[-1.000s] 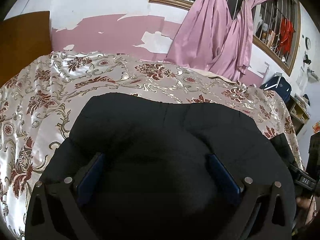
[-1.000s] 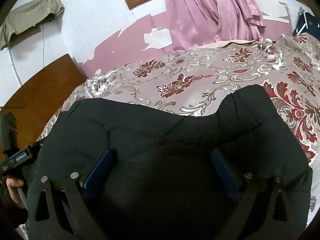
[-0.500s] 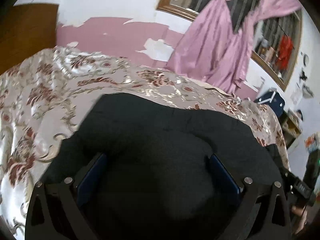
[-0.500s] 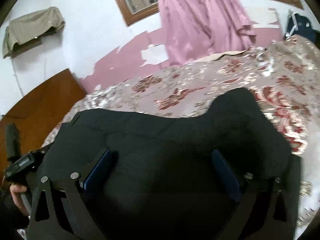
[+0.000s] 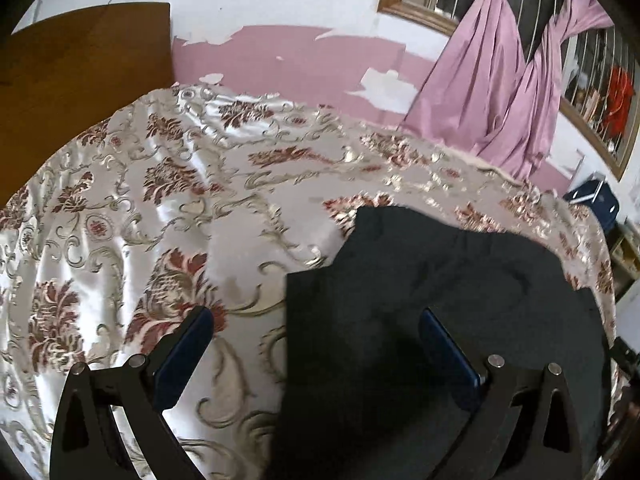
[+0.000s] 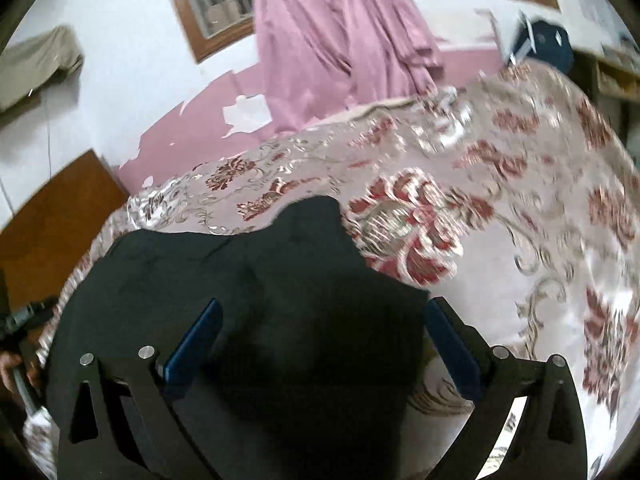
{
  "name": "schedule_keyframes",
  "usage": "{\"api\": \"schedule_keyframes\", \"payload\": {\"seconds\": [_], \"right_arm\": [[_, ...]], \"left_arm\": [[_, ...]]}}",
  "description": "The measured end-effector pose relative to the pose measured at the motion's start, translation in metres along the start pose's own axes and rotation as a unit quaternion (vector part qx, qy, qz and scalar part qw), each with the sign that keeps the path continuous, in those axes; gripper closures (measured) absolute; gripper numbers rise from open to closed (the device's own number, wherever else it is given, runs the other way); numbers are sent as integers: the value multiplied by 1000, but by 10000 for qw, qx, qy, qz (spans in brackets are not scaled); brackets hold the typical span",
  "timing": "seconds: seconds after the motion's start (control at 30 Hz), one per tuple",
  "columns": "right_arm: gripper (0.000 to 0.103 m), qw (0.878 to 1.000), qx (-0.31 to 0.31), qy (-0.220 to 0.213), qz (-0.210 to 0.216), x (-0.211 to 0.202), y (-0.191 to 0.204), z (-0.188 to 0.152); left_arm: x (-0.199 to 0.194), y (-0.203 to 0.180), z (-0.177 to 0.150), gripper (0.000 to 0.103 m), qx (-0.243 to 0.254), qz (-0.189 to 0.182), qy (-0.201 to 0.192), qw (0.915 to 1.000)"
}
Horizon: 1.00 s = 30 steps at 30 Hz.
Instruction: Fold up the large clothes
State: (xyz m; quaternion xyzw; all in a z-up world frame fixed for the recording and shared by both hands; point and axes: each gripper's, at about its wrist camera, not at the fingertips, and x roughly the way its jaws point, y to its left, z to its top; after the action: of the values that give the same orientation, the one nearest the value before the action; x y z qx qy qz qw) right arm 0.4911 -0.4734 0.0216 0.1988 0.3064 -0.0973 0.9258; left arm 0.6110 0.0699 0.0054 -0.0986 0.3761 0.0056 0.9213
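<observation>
Both jaws stand wide apart. On the left gripper (image 5: pixel 316 344) the blue pads (image 5: pixel 182 356) hold nothing: the one at 8 o'clock sits over bare bedspread, the one at 4 o'clock over the black garment (image 5: pixel 440 300), whose straight left edge runs up the gap between them. Whether either pad touches cloth cannot be told from this view.

In its own view the right gripper (image 6: pixel 320 344) is likewise spread, with nothing between its blue pads (image 6: pixel 194 346) — the left pad lies over the garment (image 6: pixel 248 300), the right pad at the garment's right border where the floral cover begins. Contact cannot be judged.

Garment position: flat on the floral bedspread (image 5: pixel 180 200), a dark mass with a raised lobe pointing toward 12 o'clock. In the left view it fills the frame from 3 to 6 o'clock; in the right view, from 6 to 9 o'clock.

Surroundings: brown wooden headboard (image 5: pixel 80 68) at 10 o'clock in the left view; pink curtain (image 5: pixel 500 92) at 1 o'clock, tied before a barred window. The wall behind the bed shows peeled pink paint. A person's hand (image 6: pixel 12 368) appears at 9 o'clock in the right view — the frame there is blurred.
</observation>
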Motion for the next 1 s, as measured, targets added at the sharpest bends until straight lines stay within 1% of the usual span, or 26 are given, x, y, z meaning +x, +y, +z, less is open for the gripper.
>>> {"api": "schedule_keyframes", "payload": {"seconds": [0.07,0.2,0.3,0.37,0.43,0.67,0.77,0.83,0.9,1.0], "right_arm": [[4,9998,200,70,21,1,-13,-2],[4,9991,311,261,79,13,-20,-13],[4,9983,245,518,109,23,-22,-21],[4,9964,247,806,125,33,-24,-28],[2,9946,269,987,151,39,-27,-34],[1,9944,299,986,243,47,-30,-42],[1,9949,373,880,336,47,-34,-47],[1,9951,409,806,389,46,-36,-50],[1,9950,463,768,429,47,-38,-53],[1,9955,445,728,402,48,-37,-55]], "left_arm": [[6,3,-2,0,49,31,183,9998],[17,5,-10,0,171,20,501,9986],[25,6,-15,0,234,-58,668,9975],[27,8,-16,0,194,-125,717,9972],[29,9,-17,0,147,-183,745,9969],[41,12,-22,0,194,-345,953,9947],[49,18,-24,0,3,-580,1143,9918],[54,26,-27,0,-266,-818,1254,9884],[58,32,-30,0,-465,-1035,1318,9848],[62,37,-35,0,-585,-1248,1316,9817]]}}
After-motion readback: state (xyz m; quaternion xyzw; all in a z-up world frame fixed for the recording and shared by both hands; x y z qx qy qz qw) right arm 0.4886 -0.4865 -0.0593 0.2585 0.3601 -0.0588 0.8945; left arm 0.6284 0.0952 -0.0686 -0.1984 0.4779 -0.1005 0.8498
